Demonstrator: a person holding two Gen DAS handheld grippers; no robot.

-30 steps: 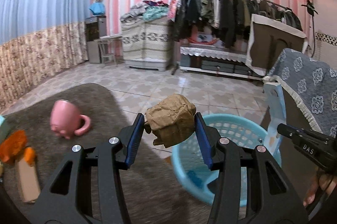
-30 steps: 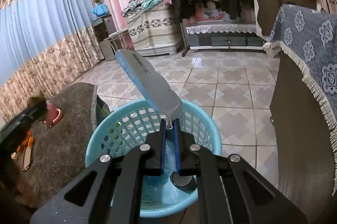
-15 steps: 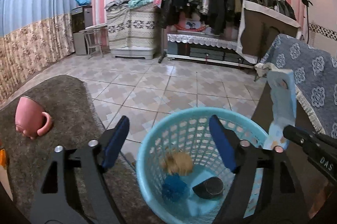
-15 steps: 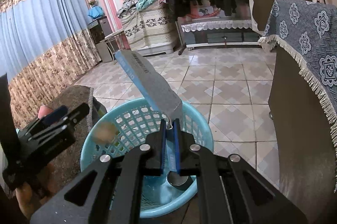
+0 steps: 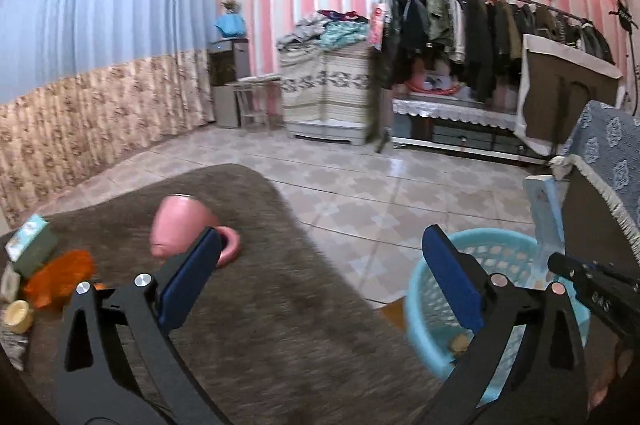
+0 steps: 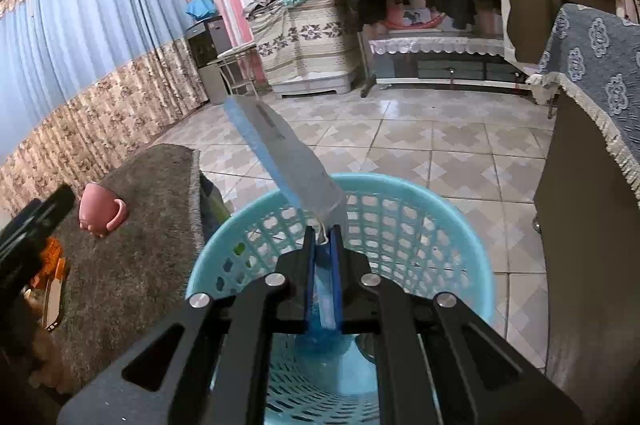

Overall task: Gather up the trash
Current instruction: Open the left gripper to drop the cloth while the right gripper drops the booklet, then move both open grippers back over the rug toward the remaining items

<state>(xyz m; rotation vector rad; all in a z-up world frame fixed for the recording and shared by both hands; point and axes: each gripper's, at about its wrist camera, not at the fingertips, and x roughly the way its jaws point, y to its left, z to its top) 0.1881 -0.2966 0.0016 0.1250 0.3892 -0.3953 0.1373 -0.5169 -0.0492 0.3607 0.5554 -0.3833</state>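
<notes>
Two grippers in my charge: the left gripper [image 5: 324, 273] has its jaws opening wide with nothing between them, over the grey-carpeted tabletop [image 5: 256, 305]. The right gripper [image 6: 322, 245] has its jaws clamped narrow on a flat blue-and-grey carton [image 6: 288, 161], which slants up toward 11 o'clock above the light-blue basket [image 6: 400, 209]. A brown crumpled wad [image 5: 458, 343] lies inside the basket, at 4 o'clock in the left wrist view. At 10 o'clock an overturned pink mug [image 5: 180, 229] lies on the tabletop; orange wrapping [image 5: 60, 277] and a small box [image 5: 32, 245] sit at 9 o'clock.
</notes>
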